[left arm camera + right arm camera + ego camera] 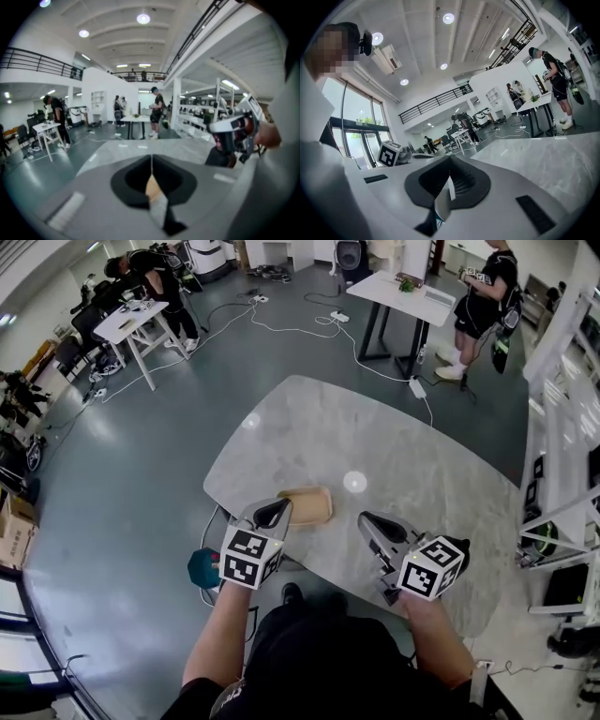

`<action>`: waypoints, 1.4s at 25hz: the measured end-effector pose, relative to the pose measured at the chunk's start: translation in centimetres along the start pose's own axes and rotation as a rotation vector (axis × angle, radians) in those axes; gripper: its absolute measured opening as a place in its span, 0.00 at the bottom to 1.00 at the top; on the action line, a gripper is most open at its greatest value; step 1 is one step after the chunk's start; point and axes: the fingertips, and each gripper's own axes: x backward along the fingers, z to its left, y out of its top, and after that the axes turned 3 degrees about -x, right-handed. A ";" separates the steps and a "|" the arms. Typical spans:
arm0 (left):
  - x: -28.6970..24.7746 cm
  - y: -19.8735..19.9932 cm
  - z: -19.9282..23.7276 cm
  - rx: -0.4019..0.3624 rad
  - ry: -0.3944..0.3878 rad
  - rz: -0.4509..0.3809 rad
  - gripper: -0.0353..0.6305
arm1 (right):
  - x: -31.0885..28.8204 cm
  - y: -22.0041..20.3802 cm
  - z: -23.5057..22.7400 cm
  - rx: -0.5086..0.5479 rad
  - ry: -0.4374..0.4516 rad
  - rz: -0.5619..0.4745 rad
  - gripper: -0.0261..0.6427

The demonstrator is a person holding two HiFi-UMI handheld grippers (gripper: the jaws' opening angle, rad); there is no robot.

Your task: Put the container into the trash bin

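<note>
Well, in the head view both my forearms (220, 638) reach forward from the bottom of the frame, one claw in each hand. My left gripper (274, 513) points ahead with its tip over the left end of the container (311, 505), a brown paper box lying on the marble table (375, 437) close to its near edge. I cannot tell from above whether the tip touches it. My right gripper (367, 520) lies just right of the container and apart from it, its tip angled toward it. Each gripper carries a cube (248, 557) printed with black-and-white square markers. Beyond the container the tabletop is bare out to its rounded far edge. Left of the table is open grey floor (141, 456), where a teal thing (203, 568) sits by the near-left corner; I cannot tell what it is. Some cables (281, 329) and other tables (403, 292) with people at them lie well away.

Next, in the left gripper view, my left jaws are pressed together along one thin seam with nothing caught between them. A tan sliver of the container shows through the gap beneath them. The tabletop stretches ahead, and the right gripper, with my hand on it, hangs at the right.

Last, in the right gripper view, my right jaws are likewise closed tight and empty. The marble top runs off to the right, and the left gripper's cube shows at the left.
</note>
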 end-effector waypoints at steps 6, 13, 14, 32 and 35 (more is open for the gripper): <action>-3.5 -3.4 -1.3 -0.052 -0.153 0.106 0.17 | -1.4 -0.9 -1.1 -0.046 -0.054 0.022 0.03; -8.2 -9.4 -2.8 -0.084 -0.286 0.256 0.25 | -2.0 -3.3 -2.4 -0.080 -0.087 0.087 0.03; -8.7 -10.2 -3.2 -0.097 -0.301 0.267 0.25 | -1.8 -3.7 -2.6 -0.085 -0.097 0.091 0.03; -14.6 -22.4 -3.7 -0.547 -0.401 0.597 0.27 | 0.9 -7.1 -3.4 -0.149 -0.199 0.101 0.03; -14.6 -21.7 -4.0 -0.542 -0.381 0.580 0.14 | 1.6 -7.3 -3.4 -0.153 -0.198 0.093 0.03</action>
